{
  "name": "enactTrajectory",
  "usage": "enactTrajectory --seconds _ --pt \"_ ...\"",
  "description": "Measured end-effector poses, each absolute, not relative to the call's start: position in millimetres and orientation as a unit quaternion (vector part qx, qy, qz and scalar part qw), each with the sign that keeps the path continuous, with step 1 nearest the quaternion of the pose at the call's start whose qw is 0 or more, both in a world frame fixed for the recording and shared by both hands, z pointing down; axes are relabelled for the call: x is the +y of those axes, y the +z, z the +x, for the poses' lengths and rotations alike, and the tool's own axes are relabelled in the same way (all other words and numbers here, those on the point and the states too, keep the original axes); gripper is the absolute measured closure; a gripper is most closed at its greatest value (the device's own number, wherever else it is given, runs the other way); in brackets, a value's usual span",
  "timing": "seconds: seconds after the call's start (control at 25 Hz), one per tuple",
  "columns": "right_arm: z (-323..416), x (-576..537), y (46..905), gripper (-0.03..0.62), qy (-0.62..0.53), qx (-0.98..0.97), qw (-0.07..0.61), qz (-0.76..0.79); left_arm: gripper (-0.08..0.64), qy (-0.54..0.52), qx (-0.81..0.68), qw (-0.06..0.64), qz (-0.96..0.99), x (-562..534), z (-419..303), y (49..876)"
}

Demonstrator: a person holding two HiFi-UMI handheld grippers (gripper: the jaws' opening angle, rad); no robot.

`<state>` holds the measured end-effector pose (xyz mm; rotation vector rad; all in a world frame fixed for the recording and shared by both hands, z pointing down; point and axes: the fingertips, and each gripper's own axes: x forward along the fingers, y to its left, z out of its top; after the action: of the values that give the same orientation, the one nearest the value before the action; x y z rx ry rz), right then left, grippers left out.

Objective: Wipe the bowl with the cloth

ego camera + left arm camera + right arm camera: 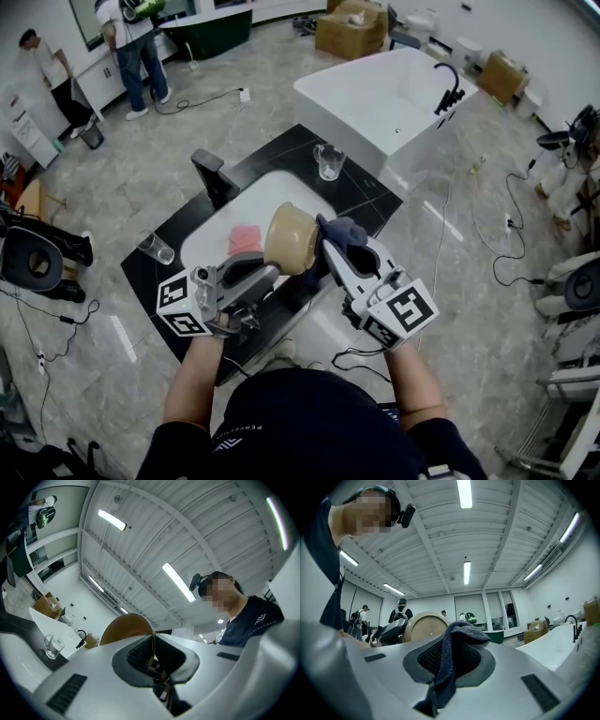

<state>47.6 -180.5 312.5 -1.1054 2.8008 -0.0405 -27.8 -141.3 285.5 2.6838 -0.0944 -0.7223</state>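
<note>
left tongs [270,274] clamp bowl [292,239], right tongs [330,251] cloth [343,231]

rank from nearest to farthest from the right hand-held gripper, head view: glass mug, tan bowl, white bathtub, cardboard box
1. Tan round bowl, just left of the right hand-held gripper.
2. Clear glass mug, on the black counter's far edge.
3. White bathtub, beyond the counter.
4. Brown cardboard box, on the floor behind the bathtub.

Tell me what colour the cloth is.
Dark blue-grey cloth; right gripper view shows it best.
</note>
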Motion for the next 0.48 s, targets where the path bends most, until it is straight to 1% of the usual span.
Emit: enactTrajectory --seconds 0.08,0.2,0.48 --pt "40.3 -175.4 306.3 0.531 -0.002 0.931 0.072 -0.357 0.54 -0.257 -0.045 0.183 0.948 -145.0 -27.7 286.6" --pt "34.3 -170.6 309.0 0.531 0.006 0.934 0.057 -0.352 0.54 -0.262 -0.059 0.196 0.943 -150.1 -27.1 289.9" --pt "35.9 -168.9 306.6 0.531 -0.004 0.937 0.064 -0.344 0.54 -0.261 -0.039 0.221 0.939 -149.7 -23.0 293.6"
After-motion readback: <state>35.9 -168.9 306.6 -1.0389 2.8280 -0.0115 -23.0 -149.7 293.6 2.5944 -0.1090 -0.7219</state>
